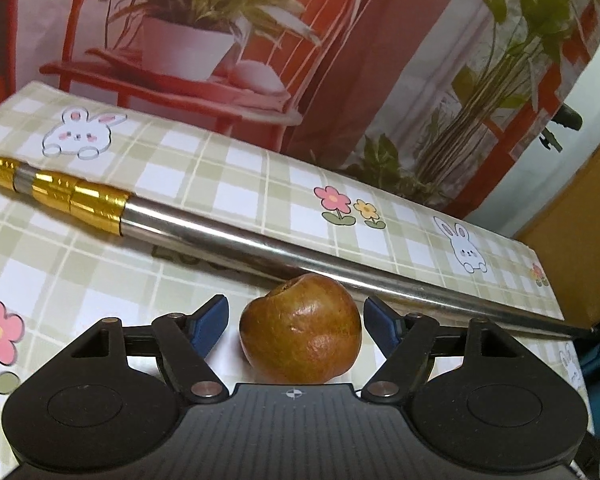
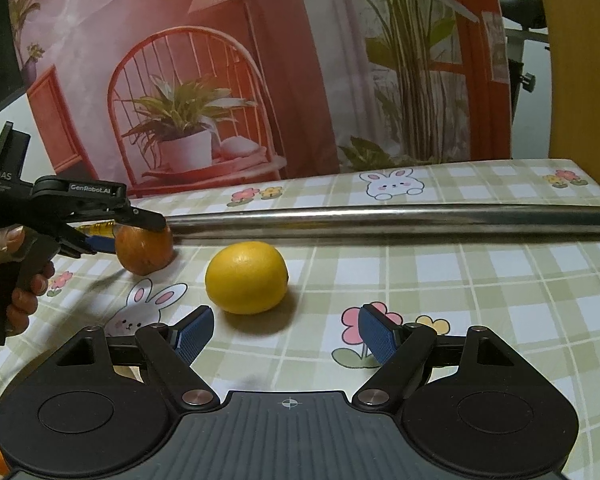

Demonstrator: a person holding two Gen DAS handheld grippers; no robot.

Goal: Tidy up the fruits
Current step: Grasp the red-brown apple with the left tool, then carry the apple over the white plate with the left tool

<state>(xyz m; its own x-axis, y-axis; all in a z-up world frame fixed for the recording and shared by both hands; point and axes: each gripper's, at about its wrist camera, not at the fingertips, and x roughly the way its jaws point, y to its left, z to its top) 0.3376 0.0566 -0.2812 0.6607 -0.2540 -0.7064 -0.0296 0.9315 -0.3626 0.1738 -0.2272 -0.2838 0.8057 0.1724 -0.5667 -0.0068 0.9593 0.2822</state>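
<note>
- two fruits lie on the checked surface [image 2: 480, 280]: a brownish-orange fruit [image 1: 300, 330] and a yellow lemon [image 2: 247, 277].
- in the left wrist view the left gripper [image 1: 296, 322] fills the bottom of the frame, jaws apart, with the brownish-orange fruit between its blue pads [image 1: 209, 324]; a small gap shows on each side, so neither pad seems to touch it.
- behind that fruit a long metal pole [image 1: 300, 250] with gold bands [image 1: 96, 204] runs from the left edge down to the lower right.
- in the right wrist view the right gripper [image 2: 286, 334] sits at the bottom centre, jaws apart and holding nothing.
- the lemon rests just above and left of the gap between them, centre of the frame.
- at the left edge of that view a hand [image 2: 24, 300] holds the left gripper's handle, and its fingers reach around the brownish-orange fruit, which sits close to the pole.
- a printed backdrop [image 2: 220, 80] of chair and plants stands behind the surface.
</note>
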